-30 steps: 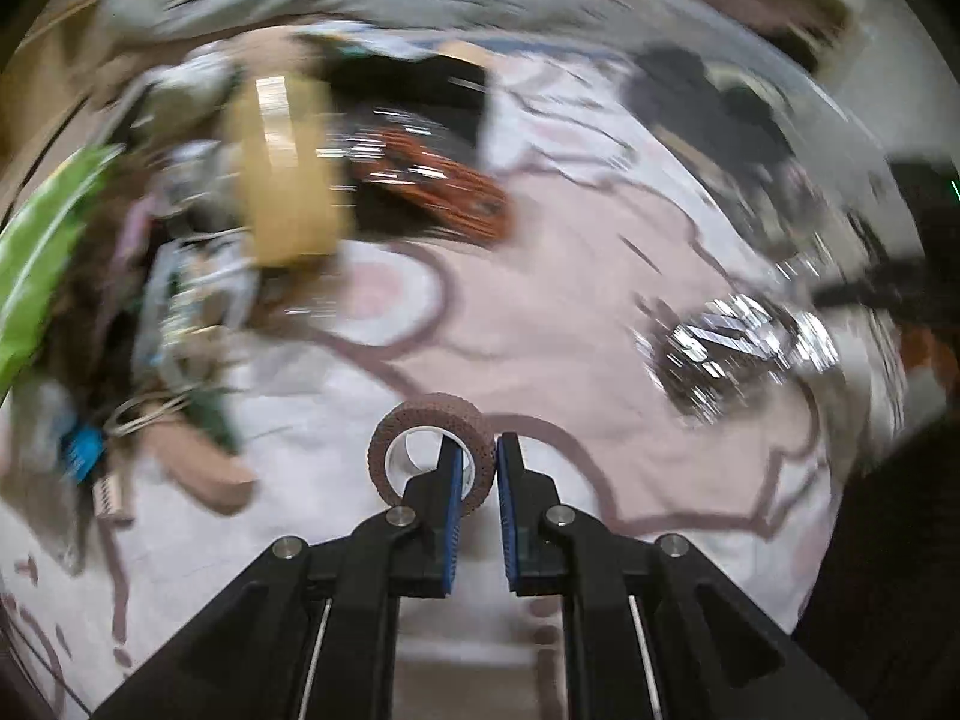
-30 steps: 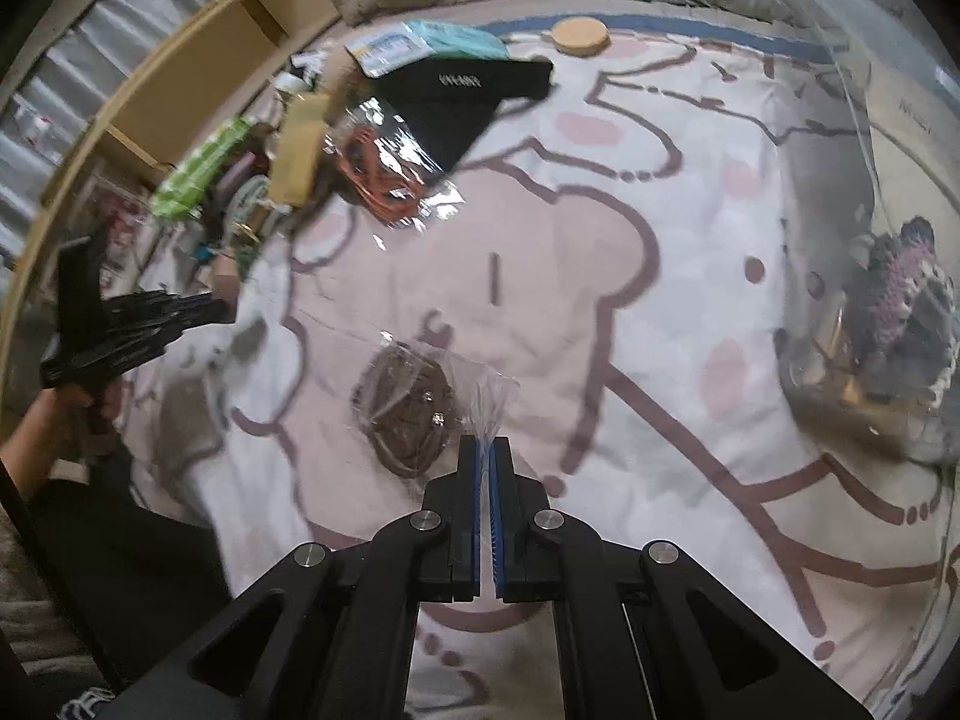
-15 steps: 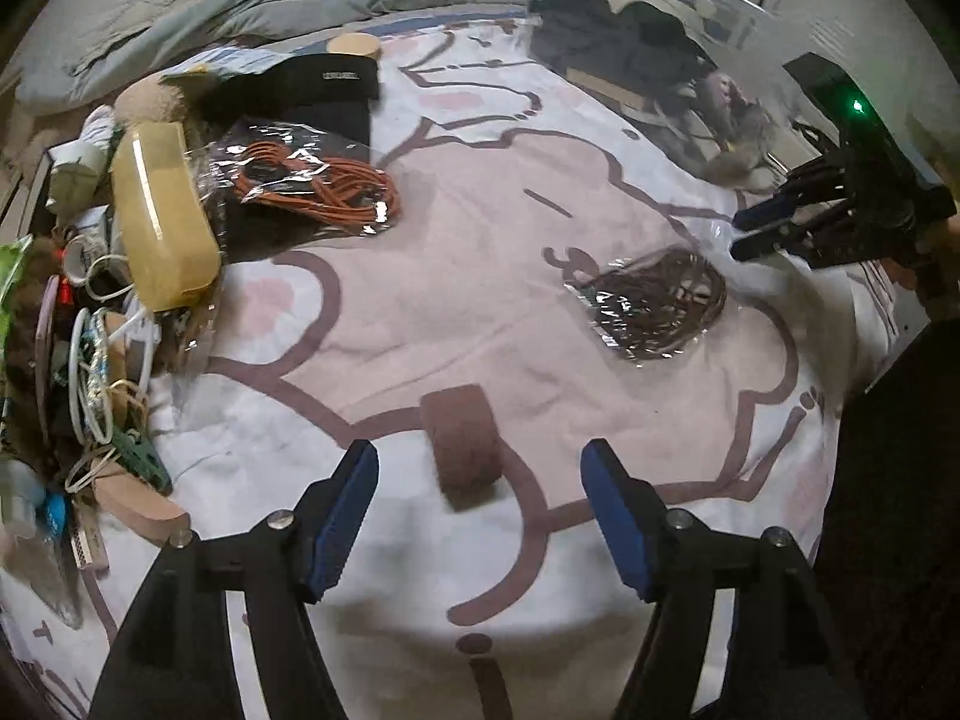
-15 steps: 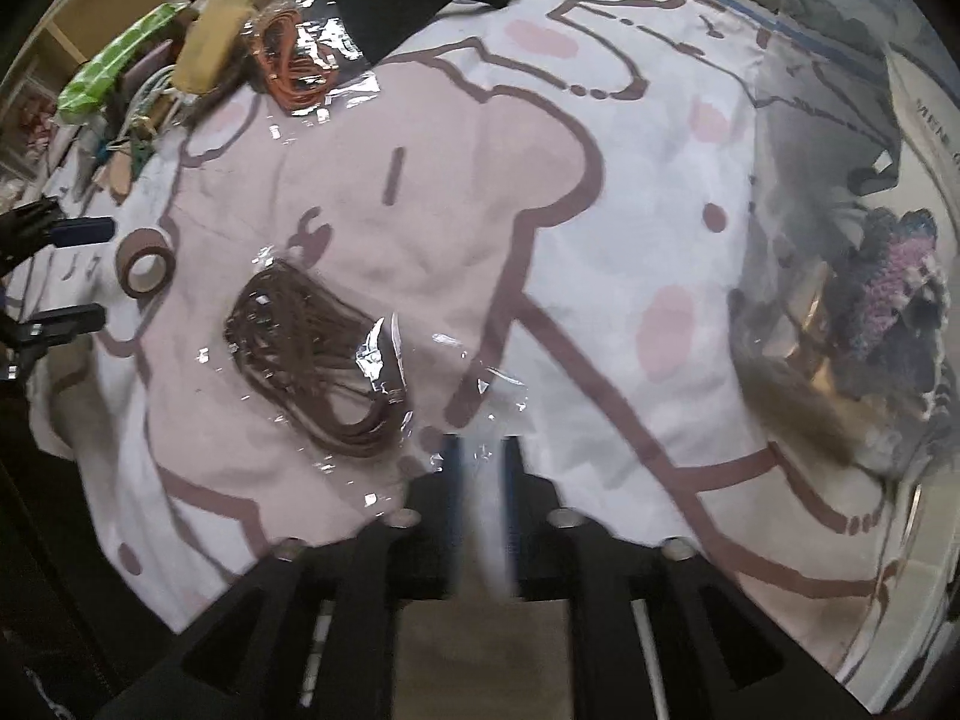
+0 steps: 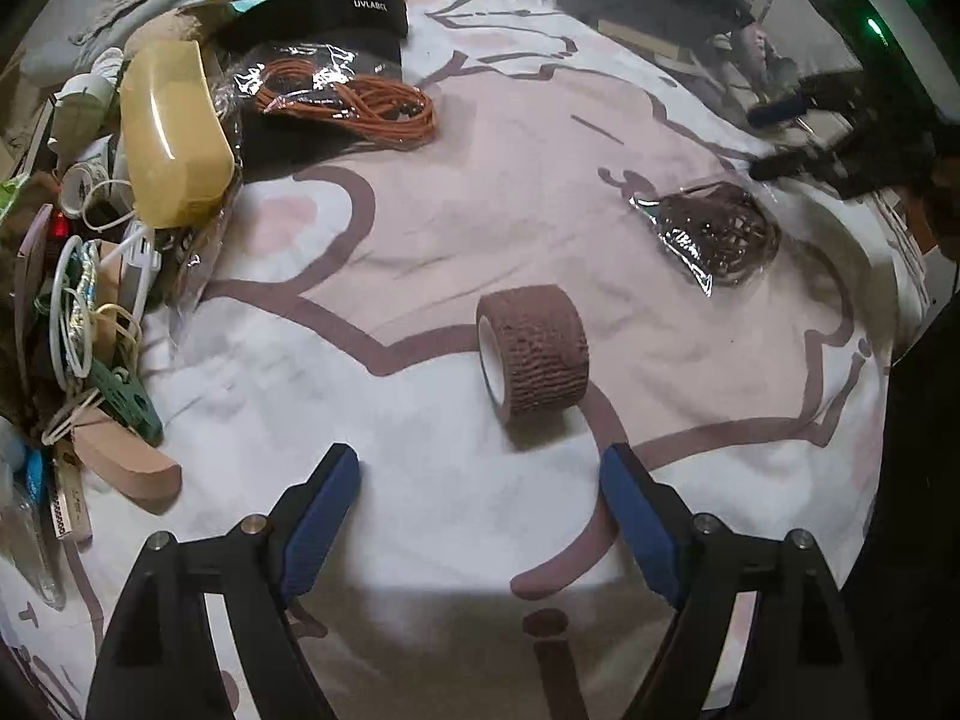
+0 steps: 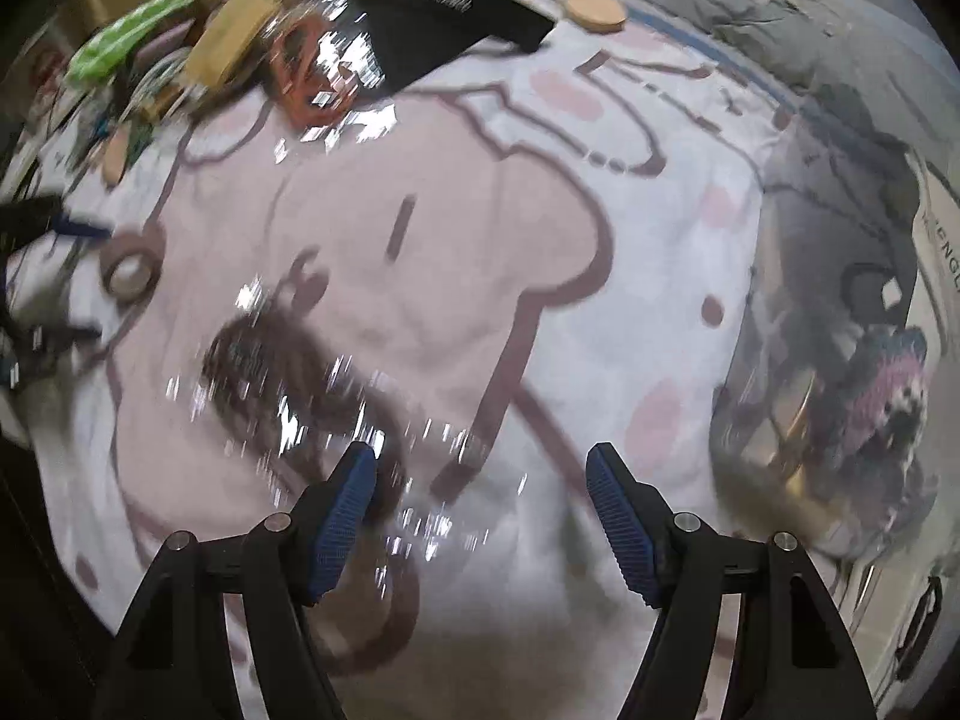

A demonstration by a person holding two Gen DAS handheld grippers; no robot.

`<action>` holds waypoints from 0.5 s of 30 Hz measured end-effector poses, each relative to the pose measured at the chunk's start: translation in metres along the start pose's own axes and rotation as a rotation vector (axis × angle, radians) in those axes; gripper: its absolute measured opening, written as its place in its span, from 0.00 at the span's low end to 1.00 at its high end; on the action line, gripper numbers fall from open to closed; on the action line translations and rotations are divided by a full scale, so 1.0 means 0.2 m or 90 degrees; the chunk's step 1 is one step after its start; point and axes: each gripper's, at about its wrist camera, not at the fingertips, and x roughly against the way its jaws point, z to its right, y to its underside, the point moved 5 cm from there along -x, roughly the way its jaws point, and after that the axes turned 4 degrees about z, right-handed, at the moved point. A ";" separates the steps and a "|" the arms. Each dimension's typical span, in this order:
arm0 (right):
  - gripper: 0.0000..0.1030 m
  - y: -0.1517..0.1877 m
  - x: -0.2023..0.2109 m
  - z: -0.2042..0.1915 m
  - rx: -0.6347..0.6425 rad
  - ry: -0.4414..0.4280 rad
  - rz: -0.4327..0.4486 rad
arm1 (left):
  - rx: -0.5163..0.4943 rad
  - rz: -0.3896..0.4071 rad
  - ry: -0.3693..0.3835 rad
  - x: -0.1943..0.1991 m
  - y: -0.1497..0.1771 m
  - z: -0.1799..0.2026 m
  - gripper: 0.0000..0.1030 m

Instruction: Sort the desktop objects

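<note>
**Both grippers spread wide over the patterned sheet, nothing held**

Here, your left gripper (image 5: 480, 474) hangs low over a white and pink sheet (image 5: 420, 510) printed with brown outlines. Its two blue-padded fingers (image 5: 318, 510) are spread far apart and hold nothing. Just beyond them, nearer the right-side finger, a brown roll of wrap (image 5: 533, 358) lies on its side on the sheet, its hollow core turned to the left — it touches neither finger.

Farther out and to the right, a clear bag of dark brown cord (image 5: 717, 234) lies flat. Your right gripper (image 5: 840, 138) shows as a dark shape just above that bag, at the right edge.

Along the left edge runs a heap of small things: a tan wedge (image 5: 129, 462), a green clip (image 5: 126, 399), white cables (image 5: 72, 312) and a yellow case (image 5: 171, 132). Beyond the case lie a bag of orange cord (image 5: 354, 102) and, farthest, a black pouch (image 5: 336, 9).

From the right wrist, the picture is smeared by motion. Your right gripper (image 6: 480, 480) also has its blue fingers (image 6: 345, 510) spread wide, with nothing between them. The bag of dark brown cord (image 6: 282, 372) lies just ahead of the left-side finger; whether it touches cannot be told. The roll (image 6: 129, 273) stands well off to the left, near your left gripper (image 6: 36, 276). On the right is a clear bin (image 6: 780, 396) with dark things inside.
</note>
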 end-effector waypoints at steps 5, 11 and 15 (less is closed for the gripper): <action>0.84 -0.12 -0.04 0.01 0.001 0.028 0.015 | 0.029 0.053 0.028 0.05 -0.06 0.01 0.81; 0.92 -0.19 -0.15 -0.01 0.040 0.100 0.005 | 0.024 0.103 -0.045 0.09 -0.12 -0.04 0.81; 0.95 -0.14 -0.25 0.01 0.059 0.121 -0.042 | 0.059 0.103 -0.074 0.09 -0.09 -0.14 0.87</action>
